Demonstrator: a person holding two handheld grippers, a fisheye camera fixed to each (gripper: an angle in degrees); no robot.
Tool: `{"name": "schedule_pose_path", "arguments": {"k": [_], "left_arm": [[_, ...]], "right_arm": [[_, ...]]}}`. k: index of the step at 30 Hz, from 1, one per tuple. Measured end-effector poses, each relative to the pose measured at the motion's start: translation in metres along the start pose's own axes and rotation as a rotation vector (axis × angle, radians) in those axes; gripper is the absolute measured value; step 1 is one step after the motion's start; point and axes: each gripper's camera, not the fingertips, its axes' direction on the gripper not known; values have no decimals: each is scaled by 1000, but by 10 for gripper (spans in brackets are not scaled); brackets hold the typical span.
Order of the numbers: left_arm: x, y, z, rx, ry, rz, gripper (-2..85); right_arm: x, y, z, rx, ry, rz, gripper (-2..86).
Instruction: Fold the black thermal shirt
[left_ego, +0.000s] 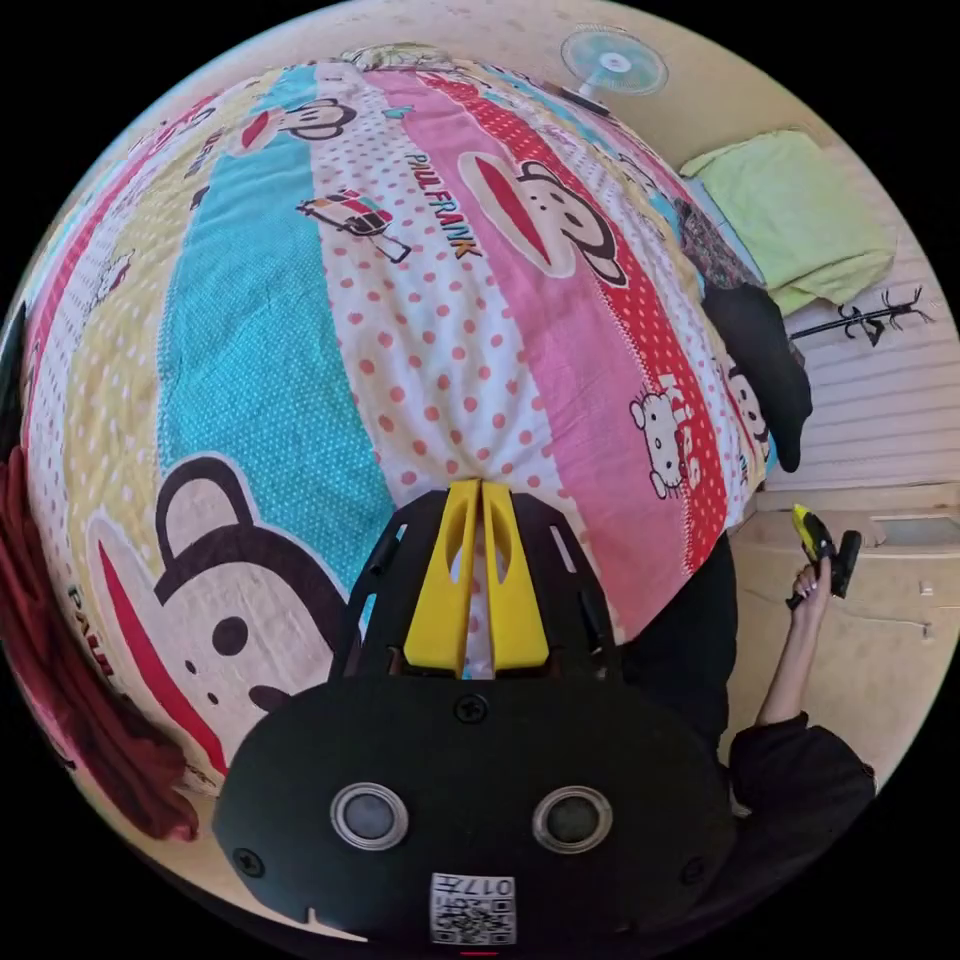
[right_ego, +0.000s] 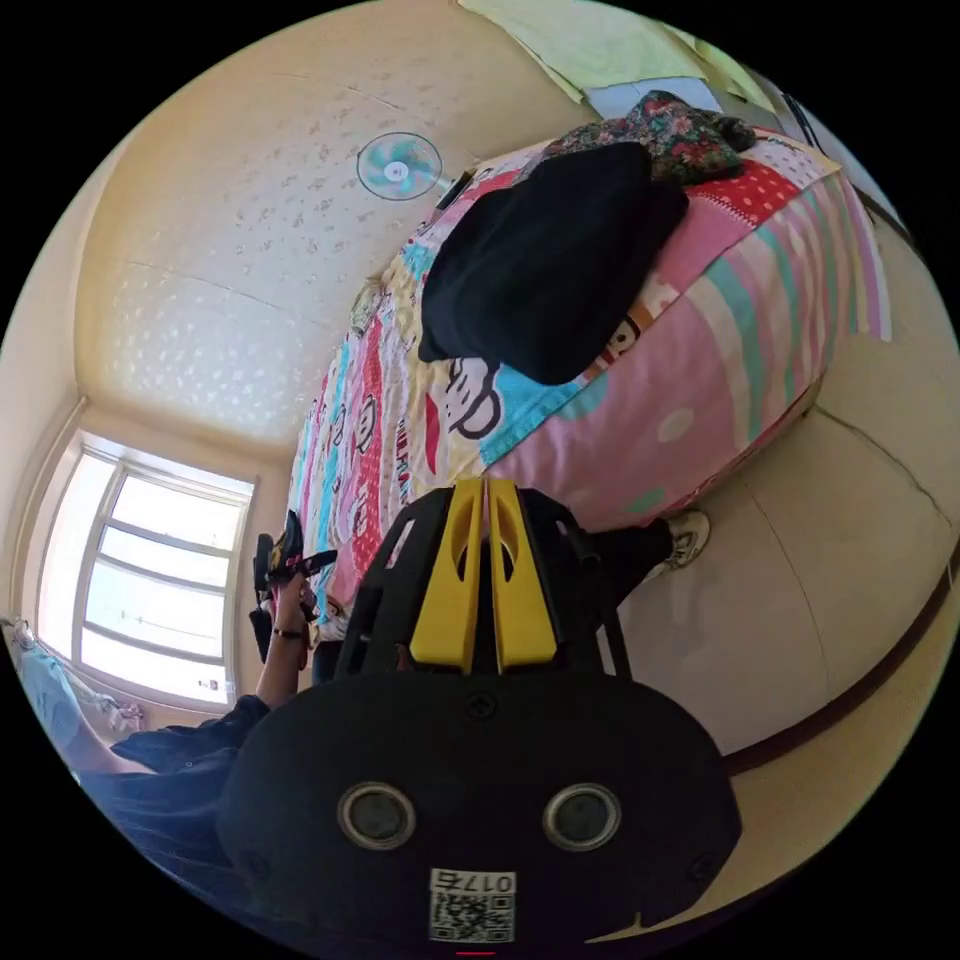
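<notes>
Both tongs are closed with nothing between the jaws. The left gripper hangs over the patterned bedspread, no garment under it. The right gripper is off the bed's side, above the floor. The black shirt lies bunched near the bed's corner, ahead of the right gripper and well apart from both; its long axis can't be read. The right hand looks nearer. No containers; a floral cloth lies just beyond the shirt.
</notes>
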Motion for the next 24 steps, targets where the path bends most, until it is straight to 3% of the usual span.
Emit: {"name": "schedule_pose_path", "arguments": {"k": [6, 10, 13, 17, 21, 24], "left_arm": [[29, 3, 9, -34, -123, 50, -10], [48, 19, 14, 27, -229, 50, -10], [54, 45, 17, 144, -263, 46, -10], [46, 81, 12, 267, -194, -19, -10], [37, 103, 7, 277, -130, -40, -10], [28, 109, 7, 261, -100, -17, -10]], "right_arm": [[78, -67, -34, 49, -140, 50, 64], [127, -84, -25, 66, -446, 108, 72], [137, -87, -15, 11, -359, 138, 48], [143, -83, -39, 99, -314, 145, 55], [156, -88, -63, 113, -121, 165, 101], [164, -93, -59, 100, -208, 100, 97]]}}
